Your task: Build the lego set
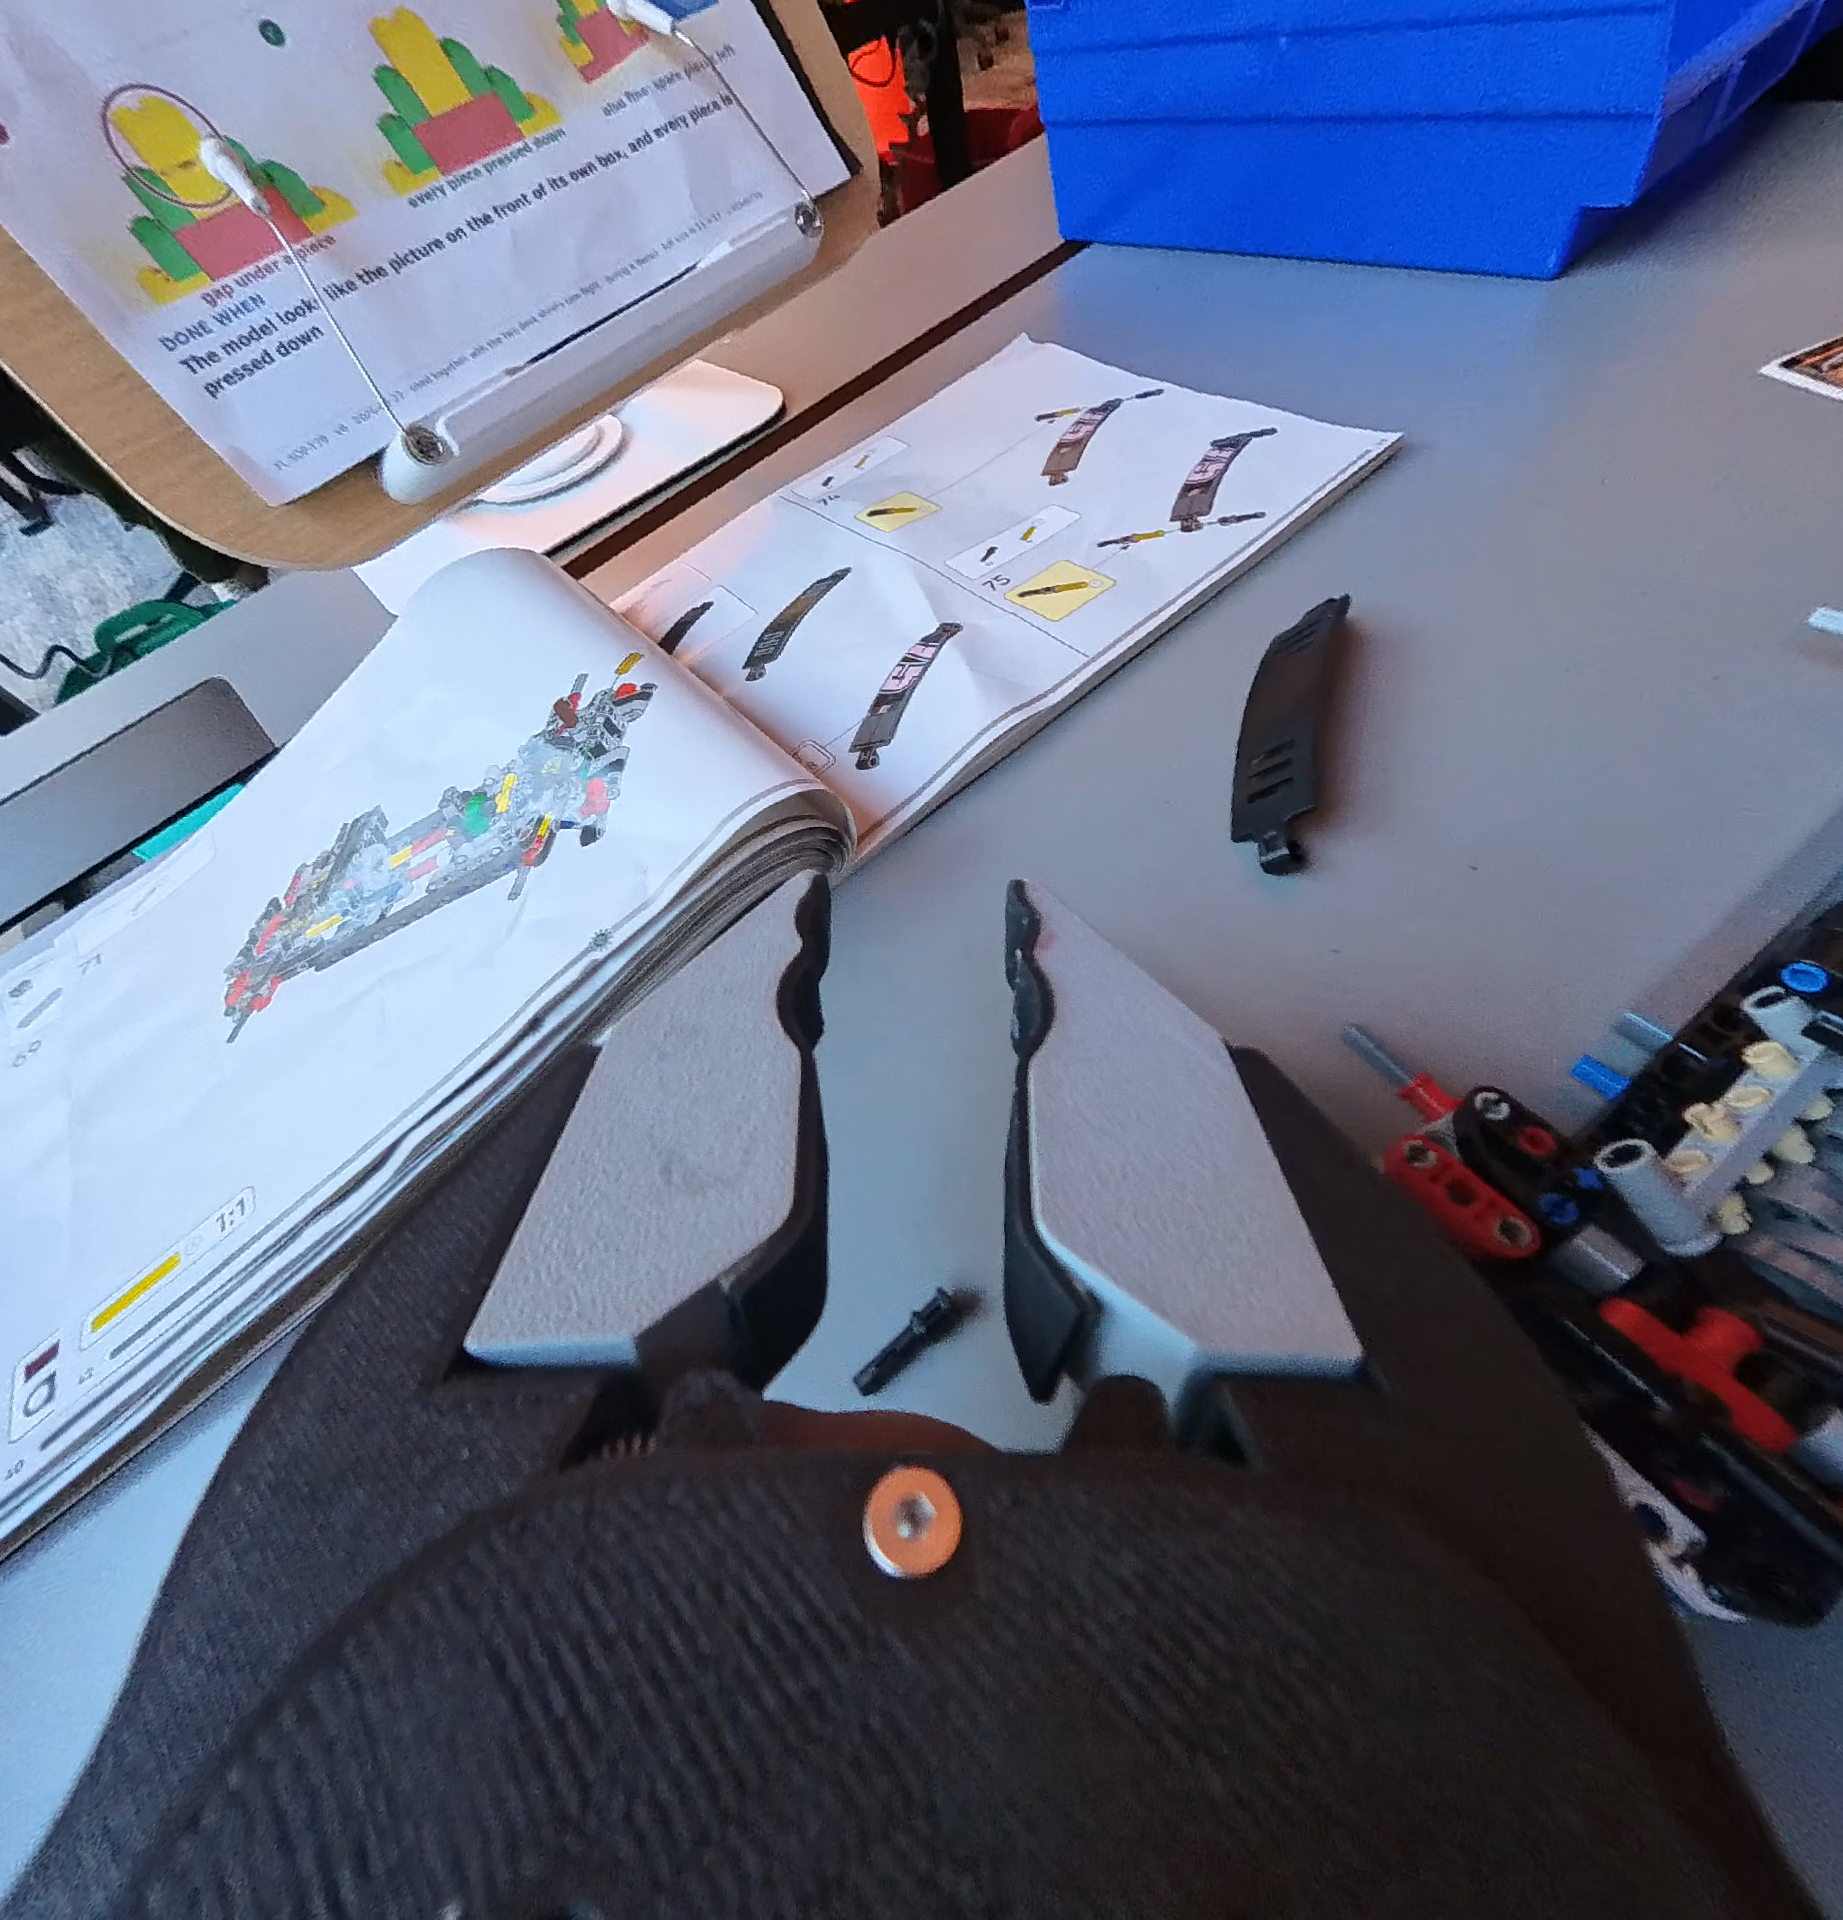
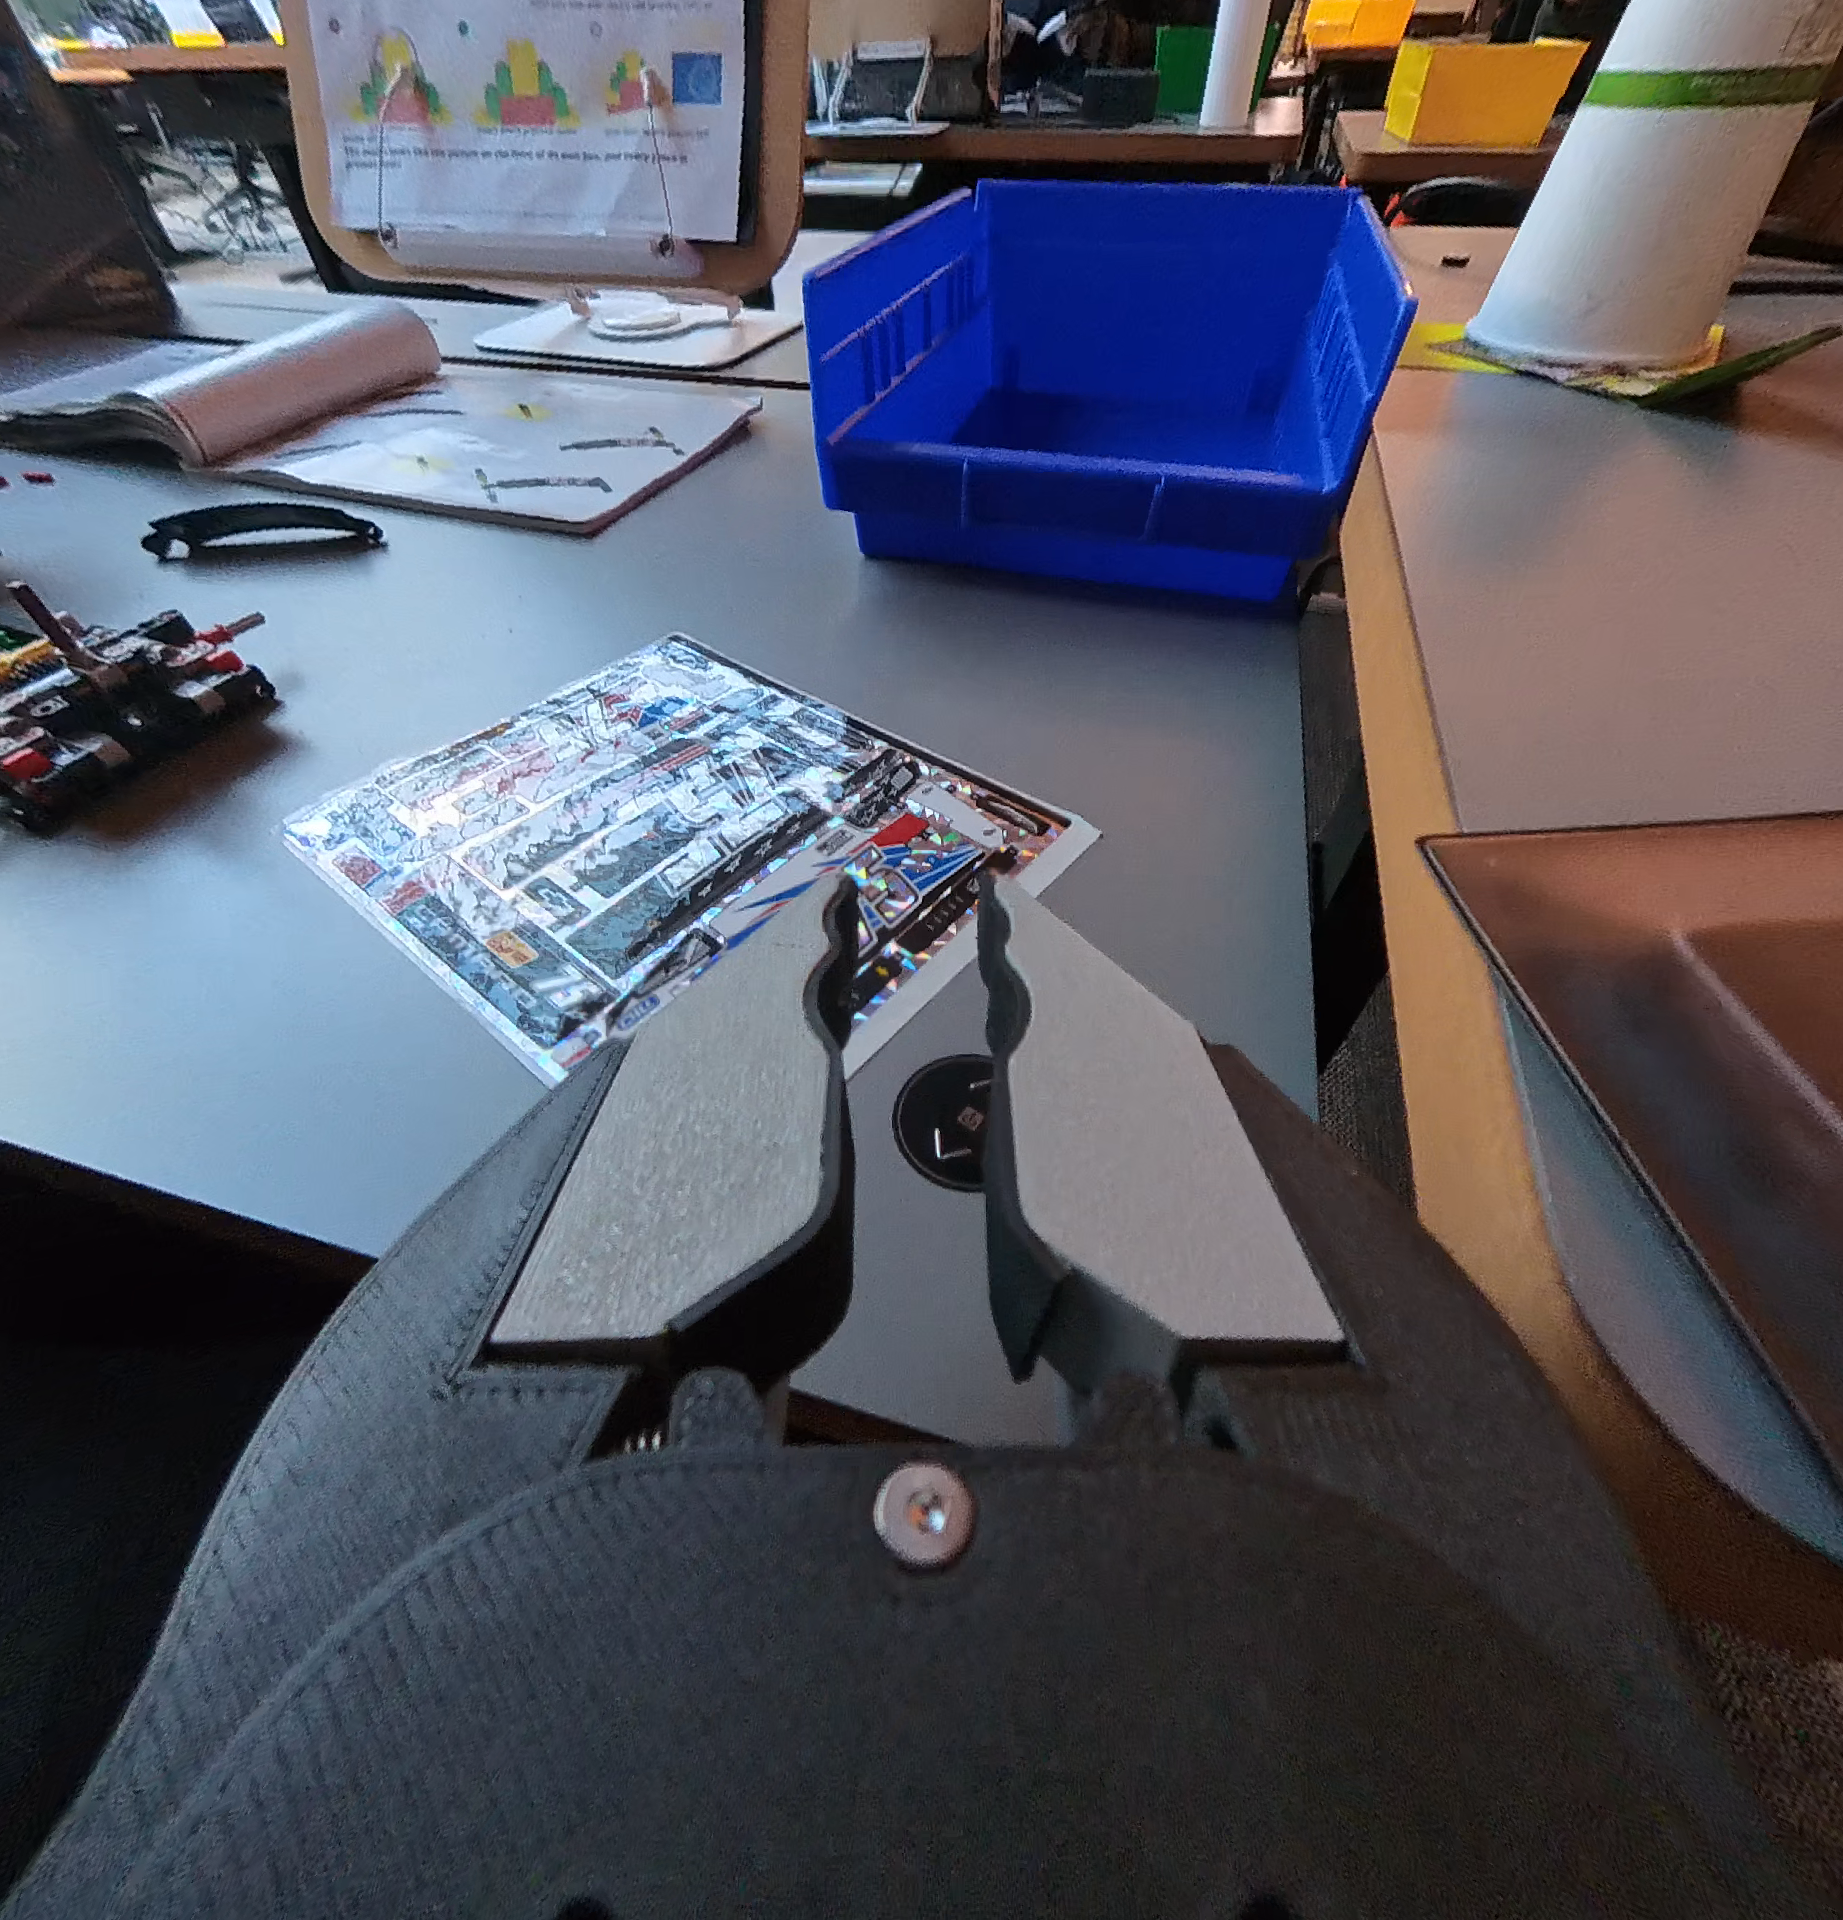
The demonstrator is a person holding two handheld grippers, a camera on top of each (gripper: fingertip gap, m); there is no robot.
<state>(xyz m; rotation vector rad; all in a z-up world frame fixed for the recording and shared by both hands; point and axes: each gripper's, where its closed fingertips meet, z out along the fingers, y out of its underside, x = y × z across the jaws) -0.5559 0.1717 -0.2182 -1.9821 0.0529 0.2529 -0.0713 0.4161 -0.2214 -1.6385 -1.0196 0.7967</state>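
Right wrist view, right gripper [image 2: 912, 894] spread, bare, over glittery sticker sheet [image 2: 626, 821] near corner

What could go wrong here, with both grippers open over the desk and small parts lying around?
The small black pin lies loose under the open left gripper; a low pass might knock it away. The right gripper hangs over the shiny sticker sheet, so its fingertips might crease it. That sheet also lies near the desk's front edge and could slide off.
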